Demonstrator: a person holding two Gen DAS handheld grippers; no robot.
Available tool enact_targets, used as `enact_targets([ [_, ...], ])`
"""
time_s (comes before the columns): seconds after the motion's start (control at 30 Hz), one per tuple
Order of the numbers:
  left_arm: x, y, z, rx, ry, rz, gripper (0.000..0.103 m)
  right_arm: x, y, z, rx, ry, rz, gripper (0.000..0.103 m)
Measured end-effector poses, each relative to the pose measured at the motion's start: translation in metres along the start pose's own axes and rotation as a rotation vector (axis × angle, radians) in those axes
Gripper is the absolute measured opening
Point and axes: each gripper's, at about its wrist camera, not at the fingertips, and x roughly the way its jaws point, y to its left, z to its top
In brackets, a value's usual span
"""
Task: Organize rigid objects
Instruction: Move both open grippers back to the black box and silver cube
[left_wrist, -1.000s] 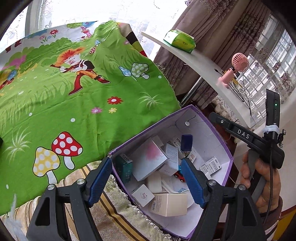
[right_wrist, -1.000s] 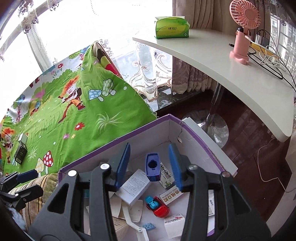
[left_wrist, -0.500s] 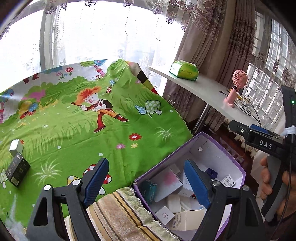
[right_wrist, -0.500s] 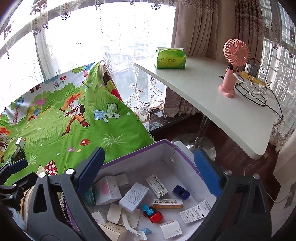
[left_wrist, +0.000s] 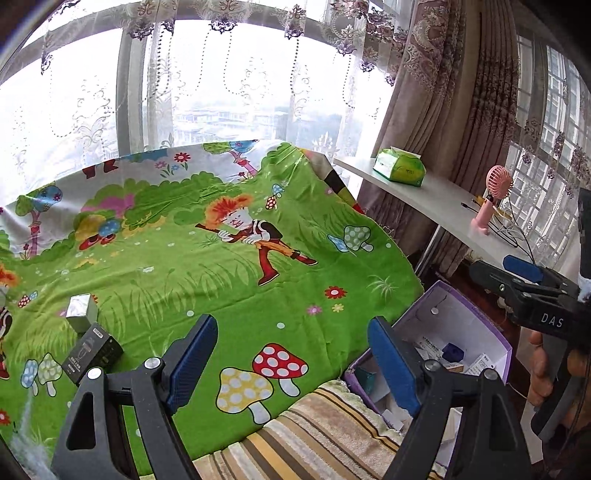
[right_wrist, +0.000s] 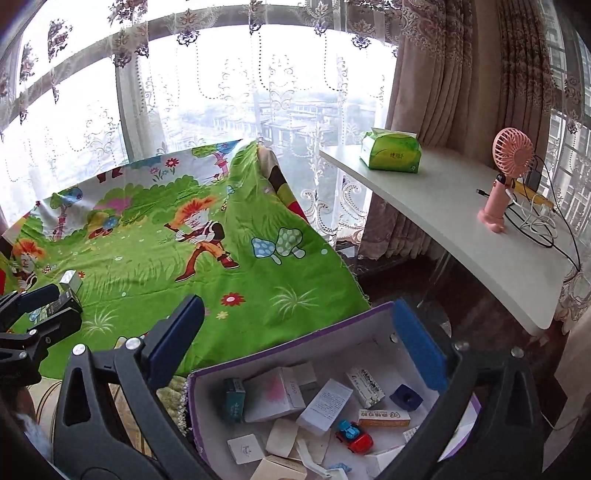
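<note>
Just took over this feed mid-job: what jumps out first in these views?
The bright green cartoon cloth with mushrooms fills the middle, with a black box and a silvery box lying at its left end. At lower right, a purple-rimmed box holds many small cartons, a red and blue toy car and a dark blue block. Both the left gripper and right gripper are open and empty.

Purple-edged box (right_wrist: 280, 354) of small cartons between the right jaws; black carton (left_wrist: 92, 352) and silver carton (left_wrist: 82, 312) lying left of the left jaws
</note>
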Motion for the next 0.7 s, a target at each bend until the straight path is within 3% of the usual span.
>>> enact_targets([
  [0.17,-0.001,0.051,-0.005,-0.032,0.018,0.07,0.084,0.011,0.039,-0.003,-0.055,0.036,0.054,0.102],
  [0.27,0.001,0.088,-0.01,-0.131,0.057,0.103,0.084,0.02,0.059,-0.002,-0.076,0.061,0.108,0.102],
  [0.37,0.012,0.122,-0.021,-0.245,0.153,0.151,0.083,0.029,0.075,-0.001,-0.084,0.081,0.144,0.102],
  [0.5,0.035,0.161,-0.046,-0.442,0.297,0.053,0.081,0.037,0.097,0.004,-0.111,0.1,0.186,0.102],
  [0.7,0.053,0.197,-0.062,-0.547,0.349,0.09,0.08,0.048,0.131,0.011,-0.182,0.106,0.228,0.102],
])
